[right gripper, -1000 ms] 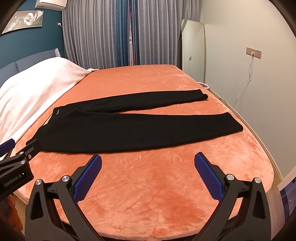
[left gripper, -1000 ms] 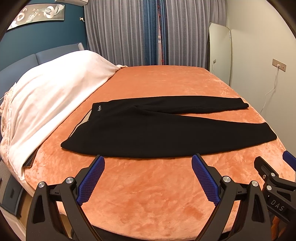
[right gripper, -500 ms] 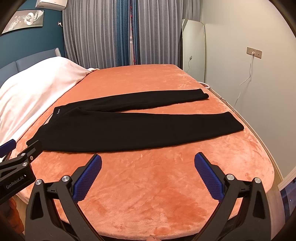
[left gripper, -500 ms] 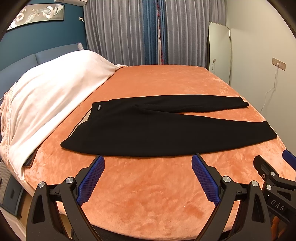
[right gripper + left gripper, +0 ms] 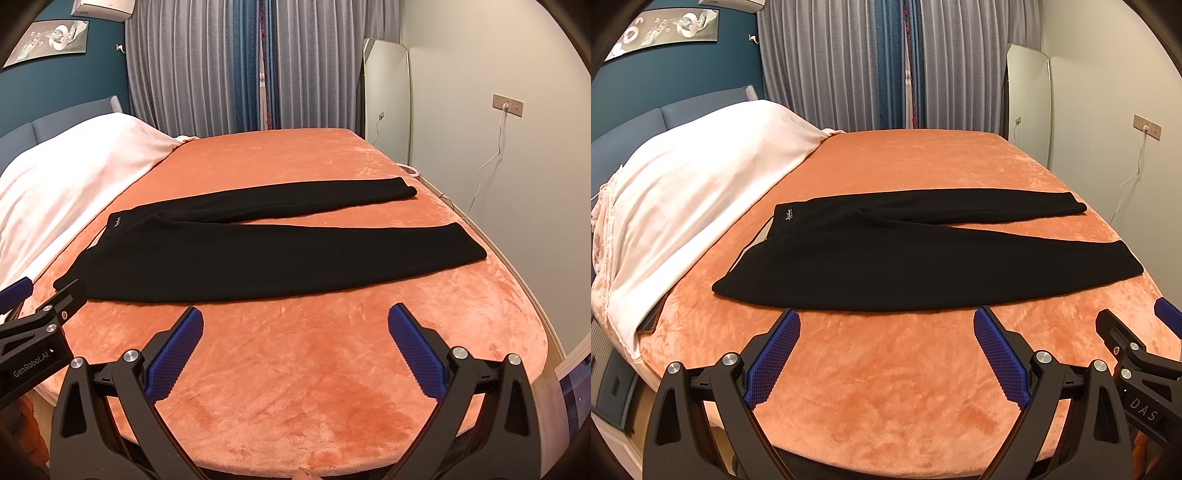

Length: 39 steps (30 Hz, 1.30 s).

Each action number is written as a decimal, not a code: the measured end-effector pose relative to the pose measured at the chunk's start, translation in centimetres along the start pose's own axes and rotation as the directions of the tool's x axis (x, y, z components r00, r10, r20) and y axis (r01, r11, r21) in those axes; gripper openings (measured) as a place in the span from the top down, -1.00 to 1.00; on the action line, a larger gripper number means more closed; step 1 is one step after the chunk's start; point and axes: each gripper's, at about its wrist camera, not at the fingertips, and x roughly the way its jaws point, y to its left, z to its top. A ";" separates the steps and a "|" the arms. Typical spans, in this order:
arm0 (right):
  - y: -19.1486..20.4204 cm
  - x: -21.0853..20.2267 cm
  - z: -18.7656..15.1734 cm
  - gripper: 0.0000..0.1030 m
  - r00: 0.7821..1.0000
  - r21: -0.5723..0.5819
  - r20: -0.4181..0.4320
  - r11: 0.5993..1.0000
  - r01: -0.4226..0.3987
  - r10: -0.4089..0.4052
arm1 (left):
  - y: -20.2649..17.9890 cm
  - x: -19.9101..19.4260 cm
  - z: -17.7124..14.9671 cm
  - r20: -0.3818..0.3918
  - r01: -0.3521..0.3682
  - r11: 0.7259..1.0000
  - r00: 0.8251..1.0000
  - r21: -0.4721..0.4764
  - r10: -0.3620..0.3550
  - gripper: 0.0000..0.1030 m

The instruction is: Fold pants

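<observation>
The black pants [image 5: 923, 254] lie flat on the orange plush bed cover [image 5: 886, 387], waistband toward the white duvet [image 5: 694, 192], the 2 legs splayed apart toward the wall. The left claw [image 5: 886, 325] and right claw [image 5: 295, 325] hover spread wide and empty, short of the near edge. The fabric looks thick, though its weave is hard to read; a pinch could catch the plush cover too, or only 1 layer, skewing the fold.
</observation>
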 end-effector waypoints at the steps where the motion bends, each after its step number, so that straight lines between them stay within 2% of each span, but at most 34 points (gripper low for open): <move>1: 0.0 0.0 0.0 -0.91 1.000 0.000 0.000 1.000 0.001 -0.001 | 0.0 0.0 0.0 -0.001 0.000 1.000 1.000 0.000 0.000 -0.80; 13: -0.1 1.0 -0.1 -0.91 1.000 0.006 -0.022 1.000 0.002 -0.001 | -0.5 0.9 0.0 -0.017 -0.003 1.000 1.000 0.006 0.003 -0.80; 25: -0.1 4.2 0.2 -0.91 0.997 0.003 -0.074 1.000 -0.004 0.004 | -0.7 4.2 0.6 -0.058 -0.004 1.000 0.998 0.011 0.005 -0.80; 32: -3.2 9.7 1.1 -0.91 0.991 -0.024 -0.131 0.999 0.032 -0.035 | 1.2 9.4 1.8 -0.115 0.000 1.000 0.993 0.002 0.001 -0.80; 35: -5.6 12.8 3.2 -0.91 0.989 -0.056 -0.125 0.996 0.073 -0.079 | 3.1 12.2 3.3 -0.140 0.008 0.999 0.990 -0.042 -0.013 -0.80; 39: -9.0 17.5 7.6 -0.91 0.991 -0.061 -0.100 0.995 0.080 -0.086 | 5.0 15.5 6.2 -0.091 -0.034 0.998 0.995 -0.047 0.030 -0.80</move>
